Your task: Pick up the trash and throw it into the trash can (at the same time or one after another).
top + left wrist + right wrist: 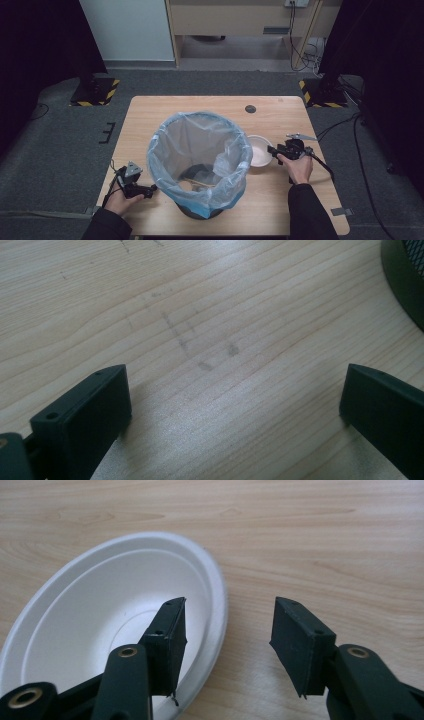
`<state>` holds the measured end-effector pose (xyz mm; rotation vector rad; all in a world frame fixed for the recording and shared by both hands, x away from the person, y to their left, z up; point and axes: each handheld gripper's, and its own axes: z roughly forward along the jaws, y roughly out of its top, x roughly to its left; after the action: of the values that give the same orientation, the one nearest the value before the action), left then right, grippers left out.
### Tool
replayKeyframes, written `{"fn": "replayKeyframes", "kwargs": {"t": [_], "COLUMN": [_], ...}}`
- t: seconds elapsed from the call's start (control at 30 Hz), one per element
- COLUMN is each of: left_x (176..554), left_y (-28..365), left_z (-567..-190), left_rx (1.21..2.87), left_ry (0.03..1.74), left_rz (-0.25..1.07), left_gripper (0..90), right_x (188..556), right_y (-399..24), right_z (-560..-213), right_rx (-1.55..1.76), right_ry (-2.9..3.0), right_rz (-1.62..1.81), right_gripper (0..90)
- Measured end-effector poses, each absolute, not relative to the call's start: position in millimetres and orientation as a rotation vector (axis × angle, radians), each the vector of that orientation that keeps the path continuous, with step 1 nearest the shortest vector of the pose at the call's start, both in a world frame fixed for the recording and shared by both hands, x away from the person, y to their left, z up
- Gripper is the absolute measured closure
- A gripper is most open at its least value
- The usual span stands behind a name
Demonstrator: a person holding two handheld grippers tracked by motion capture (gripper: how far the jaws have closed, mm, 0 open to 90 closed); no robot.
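While your right gripper (227, 630) straddles the white bowl's (100, 615) rim, jaws half-spread, not pressing | bowl: empty, upright, toward the tabletop's (280, 115) right edge, beside the lined bin (200, 160) | left gripper (235, 405): wide, empty.

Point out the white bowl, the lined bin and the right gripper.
white bowl (100, 615): right gripper view, inner wall.
lined bin (172, 150): high view, blue liner's inside wall.
right gripper (227, 625): right gripper view, gap midway between its fingertips, astride the bowl's rim.
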<state>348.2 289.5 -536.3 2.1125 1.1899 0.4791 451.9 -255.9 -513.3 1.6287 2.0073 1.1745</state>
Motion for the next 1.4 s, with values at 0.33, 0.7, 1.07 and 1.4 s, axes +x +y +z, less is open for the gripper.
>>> {"fn": "replayKeyframes", "kwargs": {"t": [0.33,0.7,1.07,1.4], "left_x": [348.1,348.1,348.1,348.1], "left_y": [289.2,289.3,289.2,289.3], "left_z": [-536.3,-536.3,-536.3,-536.3], "left_rx": [2.112,2.113,2.112,2.113], "left_ry": [1.190,1.190,1.190,1.190], "left_rz": [0.479,0.479,0.479,0.479], "left_gripper": [0.0,0.0,0.0,0.0], "right_x": [451.4,450.3,445.9,438.9], "right_y": [-247.0,-250.7,-263.2,-281.9], "right_z": [-517.9,-509.1,-483.7,-458.0], "right_rx": [1.668,1.664,1.611,1.595], "right_ry": [2.105,2.101,2.006,1.891], "right_rz": [1.163,1.224,1.290,1.396], "right_gripper": [63.3,81.5,83.7,83.8]}}
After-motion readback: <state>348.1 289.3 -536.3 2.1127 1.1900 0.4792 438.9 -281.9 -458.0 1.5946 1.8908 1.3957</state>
